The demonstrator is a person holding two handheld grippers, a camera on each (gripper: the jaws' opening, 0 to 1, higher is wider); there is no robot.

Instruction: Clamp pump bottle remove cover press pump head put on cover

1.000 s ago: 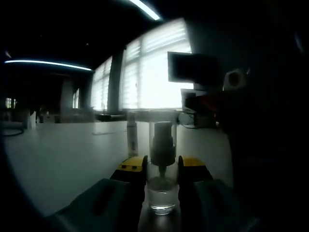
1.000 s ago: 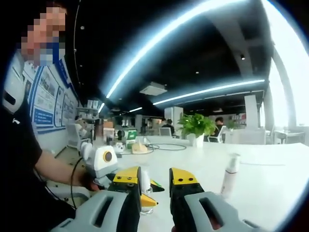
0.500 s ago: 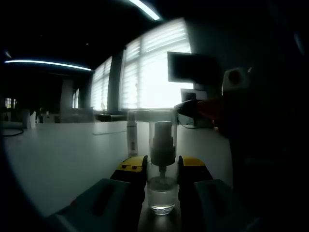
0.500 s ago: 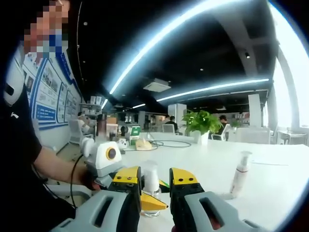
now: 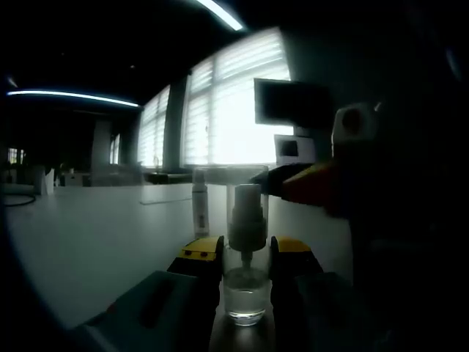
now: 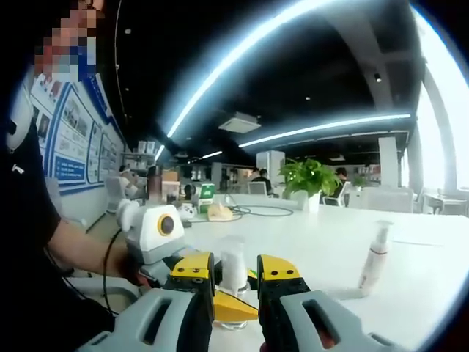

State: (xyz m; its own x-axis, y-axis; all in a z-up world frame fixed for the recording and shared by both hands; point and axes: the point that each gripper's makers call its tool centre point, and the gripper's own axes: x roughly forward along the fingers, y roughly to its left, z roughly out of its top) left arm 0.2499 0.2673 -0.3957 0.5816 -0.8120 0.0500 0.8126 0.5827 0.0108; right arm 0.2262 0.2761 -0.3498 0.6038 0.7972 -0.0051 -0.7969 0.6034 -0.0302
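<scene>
A small clear pump bottle (image 5: 245, 290) stands upright on the white table (image 5: 95, 242), and my left gripper (image 5: 245, 253) is shut on its lower body. A clear cover (image 5: 246, 209) sits over the white pump head. My right gripper (image 5: 282, 182) reaches in from the right at the height of the cover's top, a little apart from it. In the right gripper view that gripper (image 6: 236, 277) is open, and the covered bottle (image 6: 233, 265) shows in the gap beyond its yellow tips. The left gripper (image 6: 238, 293) holds the bottle's base there, a person's hand behind it.
A second white pump bottle (image 6: 375, 255) stands farther along the table (image 6: 330, 246), also seen past the clamped one (image 5: 199, 209). A potted plant (image 6: 311, 180), cables and small items lie at the far end. The person's arm and body are at the left.
My right gripper has come closer to the bottle: its jaws now reach in near the cover's top in the left gripper view. The left gripper and the bottle have stayed still.
</scene>
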